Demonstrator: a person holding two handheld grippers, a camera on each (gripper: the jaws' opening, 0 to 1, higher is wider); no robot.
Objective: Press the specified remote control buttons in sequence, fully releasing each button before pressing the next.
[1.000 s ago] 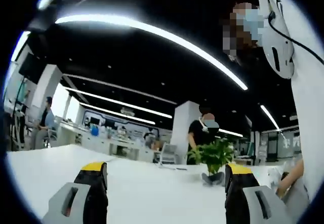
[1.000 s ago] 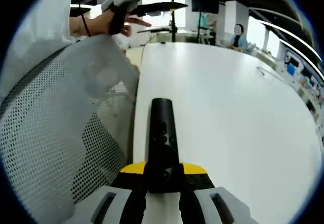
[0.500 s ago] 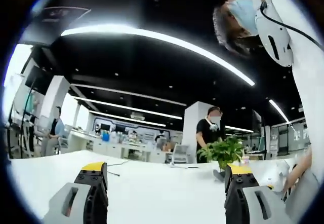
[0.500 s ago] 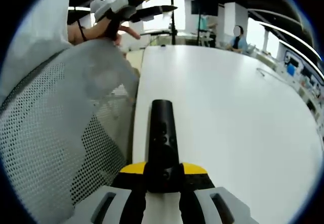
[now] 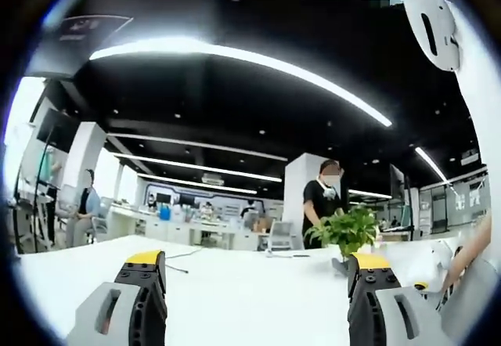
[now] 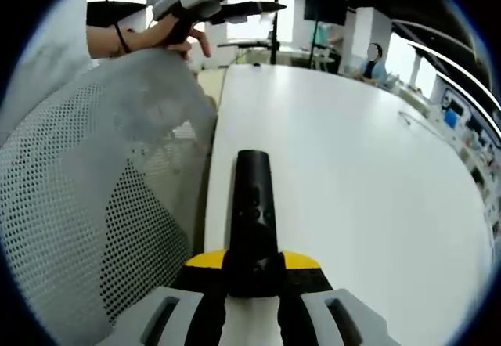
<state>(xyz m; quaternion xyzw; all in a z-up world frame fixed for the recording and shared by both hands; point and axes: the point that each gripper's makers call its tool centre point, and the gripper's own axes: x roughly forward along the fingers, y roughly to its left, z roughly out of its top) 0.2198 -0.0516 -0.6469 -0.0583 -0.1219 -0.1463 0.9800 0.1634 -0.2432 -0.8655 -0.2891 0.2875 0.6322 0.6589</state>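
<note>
At the near edge of the bench (image 6: 352, 174), my right gripper (image 6: 252, 279) stays clamped on the remote (image 6: 253, 213), pointing far. My left gripper (image 5: 254, 299), jaws apart, has tilted higher, away from the remote, so I judge no button press is under way.

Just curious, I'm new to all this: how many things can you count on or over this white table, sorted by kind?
Black remote control, held in the right tongs: 1
Potted green plant: 1
Tongs, counting the open left tongs: 2
Total: 4
</note>
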